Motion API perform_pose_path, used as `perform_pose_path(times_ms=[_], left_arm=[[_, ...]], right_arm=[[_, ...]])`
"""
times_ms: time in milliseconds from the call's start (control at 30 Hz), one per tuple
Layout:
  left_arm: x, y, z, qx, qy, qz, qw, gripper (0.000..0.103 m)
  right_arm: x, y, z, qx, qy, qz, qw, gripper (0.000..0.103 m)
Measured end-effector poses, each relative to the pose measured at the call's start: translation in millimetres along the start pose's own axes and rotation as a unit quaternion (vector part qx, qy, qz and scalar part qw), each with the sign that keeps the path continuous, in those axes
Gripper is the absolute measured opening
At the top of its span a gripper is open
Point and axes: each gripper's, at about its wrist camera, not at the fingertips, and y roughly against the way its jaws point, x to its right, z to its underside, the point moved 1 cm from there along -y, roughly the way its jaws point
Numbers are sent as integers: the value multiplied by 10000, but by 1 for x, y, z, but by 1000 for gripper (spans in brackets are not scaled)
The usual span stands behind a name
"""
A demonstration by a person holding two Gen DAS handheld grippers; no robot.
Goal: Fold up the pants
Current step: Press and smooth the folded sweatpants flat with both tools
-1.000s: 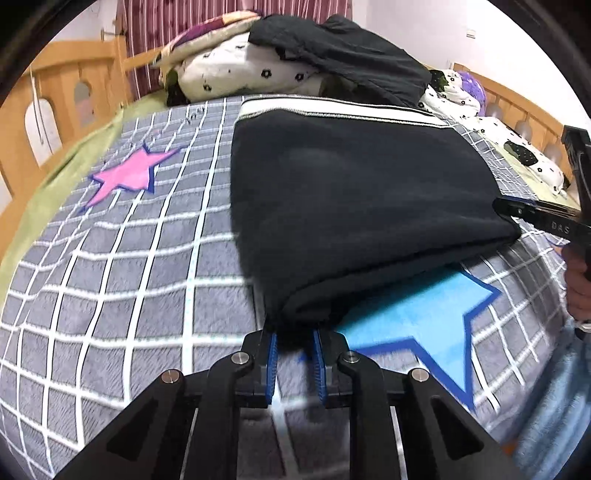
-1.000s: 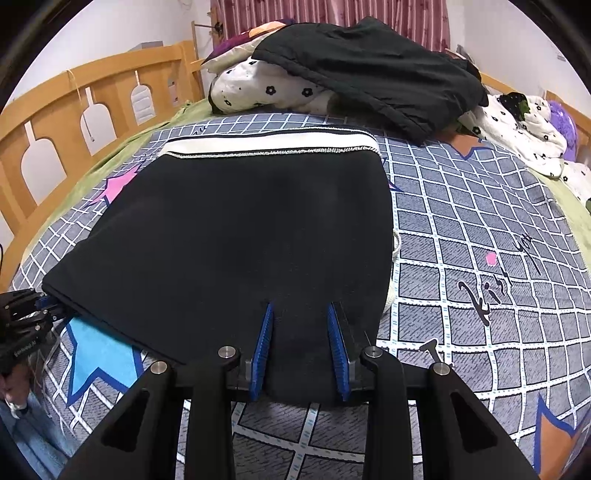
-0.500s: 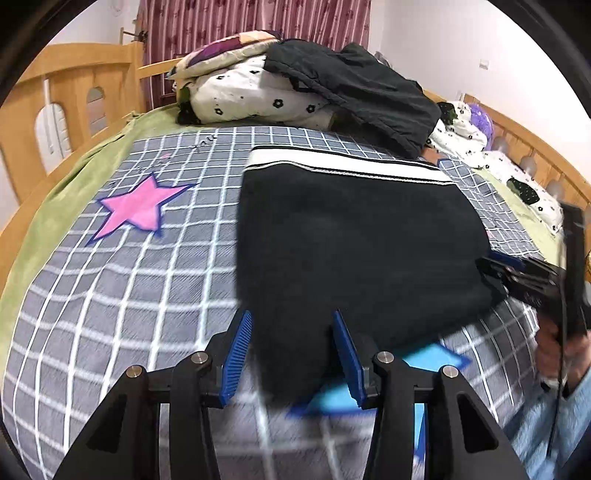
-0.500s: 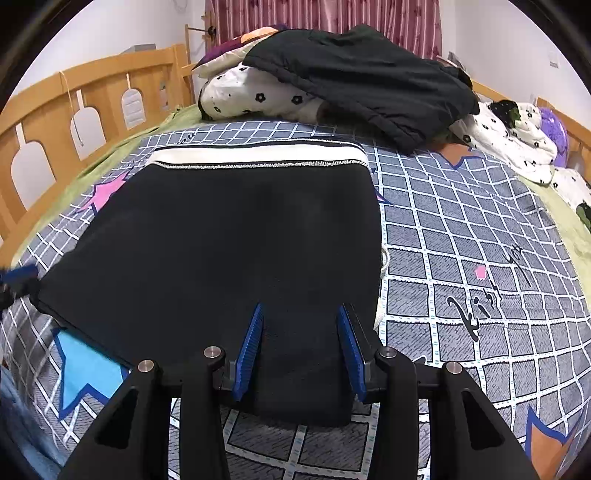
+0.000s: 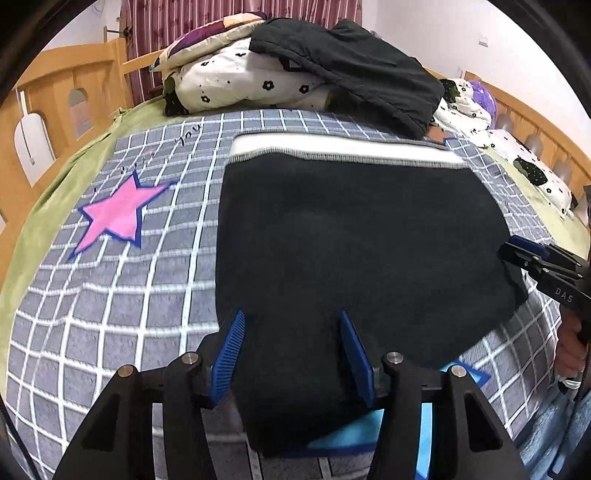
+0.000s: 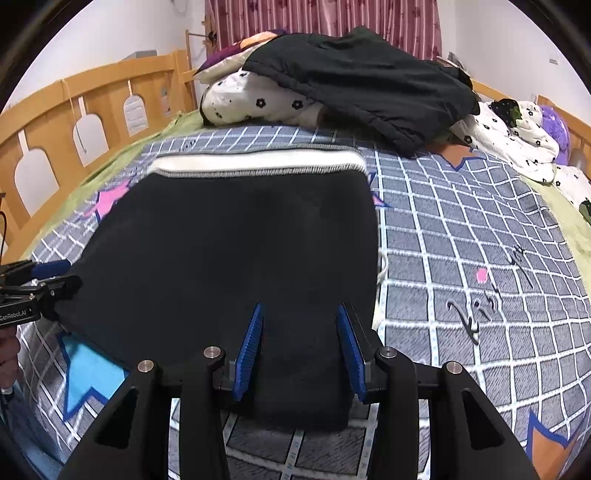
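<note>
A pair of black fleece pants [image 5: 354, 251], folded into a broad rectangle with a white ribbed waistband [image 5: 343, 149] along its far edge, lies flat on a bed covered by a grey sheet with a white grid [image 5: 122, 314]. A pink star [image 5: 116, 214] printed on the sheet sits to the left of the pants, and a light blue star [image 6: 90, 373] shows from under their near edge.

The left claw [image 5: 291, 354] hovers over the near left corner of the pants with its blue ribbed pads [image 5: 229, 354] standing apart; its jaws are opening, and the black cloth lies beneath and between them without being pinched. The right claw [image 6: 301, 350] stands over the near right corner, its blue pads spread to a moderate gap, and the cloth under them looks flat and free, though the dark fabric makes contact hard to judge.

In the left wrist view the right claw [image 5: 517, 251] enters from the right edge beside the pants' right border. In the right wrist view the left claw [image 6: 55, 277] comes in from the left, just at the pants' left corner.

At the far end of the bed a black padded jacket [image 6: 362, 92] lies over a white quilt with black flowers [image 6: 255, 99], in front of a dark red curtain [image 6: 325, 18]. A wooden bed rail [image 6: 74, 110] runs along the left.
</note>
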Motion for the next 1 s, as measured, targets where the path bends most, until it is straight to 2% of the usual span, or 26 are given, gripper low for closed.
perform_pose_path(times_ms=[300, 367, 467, 500, 533, 633, 800, 900, 1000], left_arm=[[1, -10, -66, 316, -225, -263, 9989, 51], [1, -22, -75, 226, -203, -320, 9990, 51], [-2, -51, -68, -264, -119, -264, 9992, 51], [-3, -60, -63, -445, -107, -267, 9986, 51], [-4, -63, -56, -469, -99, -269, 9985, 52], [-3, -48, -48, -353, -106, -276, 9989, 51], [1, -8, -41, -215, 149, -155, 9995, 51], [12, 27, -32, -79, 125, -397, 9991, 52], [16, 63, -17, 95, 264, -301, 9992, 61]], right_arm=[[-3, -24, -65, 168, 233, 164, 9995, 42], [-4, -36, -78, 222, 277, 274, 9990, 42], [1, -69, -82, -162, 152, 312, 9993, 42], [1, -73, -79, -117, 164, 348, 9992, 42], [-1, -71, -77, 8, 240, 389, 9990, 42], [-7, -57, -73, -14, 365, 381, 9986, 42], [-8, -23, -58, -241, -25, 170, 9996, 42], [-14, 0, -53, -424, -137, 241, 9987, 42], [-21, 34, -46, -347, -237, 226, 9989, 42]])
